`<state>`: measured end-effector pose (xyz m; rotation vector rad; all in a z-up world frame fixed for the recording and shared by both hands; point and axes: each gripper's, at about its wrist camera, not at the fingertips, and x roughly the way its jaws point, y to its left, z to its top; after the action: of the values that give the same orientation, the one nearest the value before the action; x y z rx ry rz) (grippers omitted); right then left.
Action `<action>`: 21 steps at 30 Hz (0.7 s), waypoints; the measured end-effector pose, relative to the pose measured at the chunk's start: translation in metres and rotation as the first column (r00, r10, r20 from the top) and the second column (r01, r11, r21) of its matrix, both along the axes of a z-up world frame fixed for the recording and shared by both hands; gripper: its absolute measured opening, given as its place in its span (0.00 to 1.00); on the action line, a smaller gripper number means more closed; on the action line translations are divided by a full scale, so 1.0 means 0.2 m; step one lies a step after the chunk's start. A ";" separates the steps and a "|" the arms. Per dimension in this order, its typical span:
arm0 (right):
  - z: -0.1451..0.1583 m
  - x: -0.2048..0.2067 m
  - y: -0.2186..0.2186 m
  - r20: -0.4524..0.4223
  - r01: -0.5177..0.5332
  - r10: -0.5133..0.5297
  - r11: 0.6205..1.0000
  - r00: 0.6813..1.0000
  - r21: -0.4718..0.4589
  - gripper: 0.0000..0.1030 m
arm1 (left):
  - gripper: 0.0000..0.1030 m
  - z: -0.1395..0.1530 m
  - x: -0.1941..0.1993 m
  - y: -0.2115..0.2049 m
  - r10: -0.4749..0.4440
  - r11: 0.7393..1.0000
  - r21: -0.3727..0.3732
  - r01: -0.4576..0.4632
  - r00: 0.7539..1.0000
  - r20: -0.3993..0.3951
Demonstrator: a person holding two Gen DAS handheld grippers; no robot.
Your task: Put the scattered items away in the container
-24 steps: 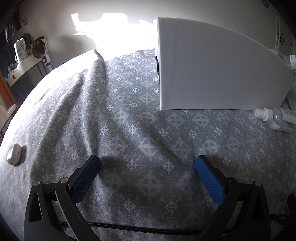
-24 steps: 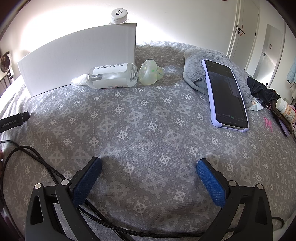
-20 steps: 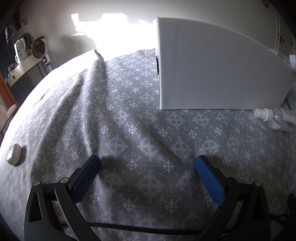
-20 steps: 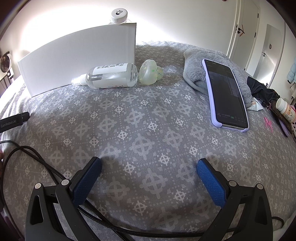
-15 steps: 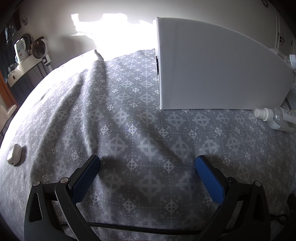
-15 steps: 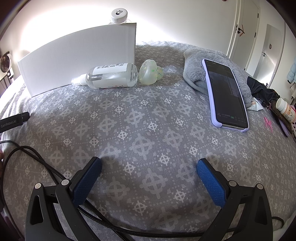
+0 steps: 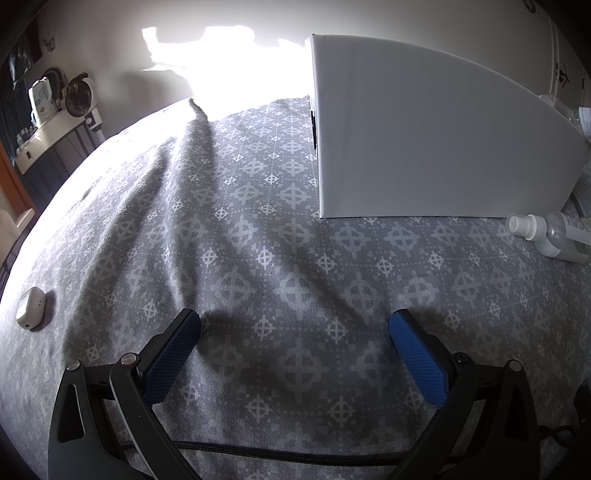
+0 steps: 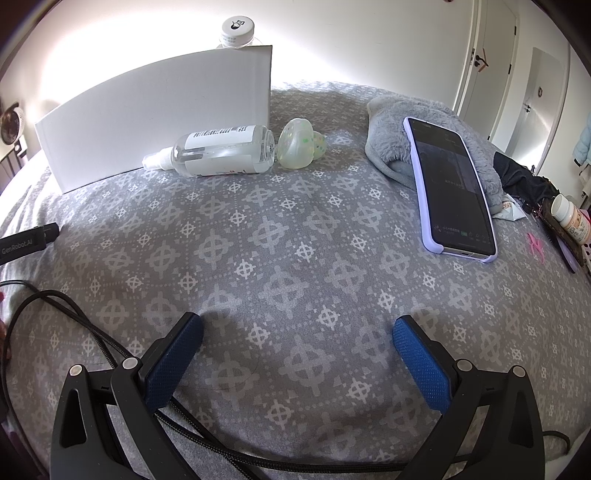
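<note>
Loads of bare grey patterned bedspread (image 8: 280,229) sat before the white cardboard box (image 8: 159,110), both grippers' blue-padded fingers (image 7: 417,356) (image 8: 421,365) tilted down, spread wide, empty.

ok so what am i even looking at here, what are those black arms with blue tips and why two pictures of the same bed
Those are two hand-held grippers, one in each of a person's hands, with no robot arm behind them. Each carries a wide-angle camera that looks forward along its two fingers, so each picture is one gripper's own view.

The left gripper sees the patterned bedspread, a white box and a small white case off to the side. The right gripper sees the same box from another angle, with a clear spray bottle lying beside it, a pale speckled toy, a phone propped on a grey fluffy item, and a capped bottle behind the box.

Both grippers are open and hold nothing.
</note>
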<state>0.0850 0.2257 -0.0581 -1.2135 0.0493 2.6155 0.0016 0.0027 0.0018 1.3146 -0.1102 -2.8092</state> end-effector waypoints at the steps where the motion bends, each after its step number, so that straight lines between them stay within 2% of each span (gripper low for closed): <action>1: 0.00 0.00 0.00 0.000 0.000 0.000 1.000 1.000 0.002 1.00 | 1.00 0.00 0.00 0.00 -0.001 1.000 0.001 0.001 1.000 0.001; 7: 0.00 0.00 0.01 0.004 0.007 -0.007 1.000 1.000 0.000 1.00 | 1.00 0.00 0.02 0.00 -0.027 1.000 -0.005 0.027 1.000 0.008; 12: 0.01 -0.04 -0.02 0.009 0.054 -0.054 0.998 0.998 -0.009 1.00 | 1.00 0.01 0.09 0.03 -0.030 0.999 -0.033 0.030 1.000 -0.002; 18: 0.01 -0.15 -0.17 0.035 -0.016 0.016 1.000 0.999 0.018 1.00 | 1.00 0.00 0.14 0.02 -0.007 1.000 -0.023 0.007 1.000 0.003; 21: 0.01 -0.19 -0.20 0.038 -0.010 0.009 1.000 0.999 0.022 1.00 | 1.00 0.01 0.16 0.03 -0.005 1.000 -0.026 0.005 1.000 0.003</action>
<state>0.0480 0.1851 -0.0564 -1.2582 0.0078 2.5932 0.0339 0.0088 0.0029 1.3150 -0.1500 -2.8003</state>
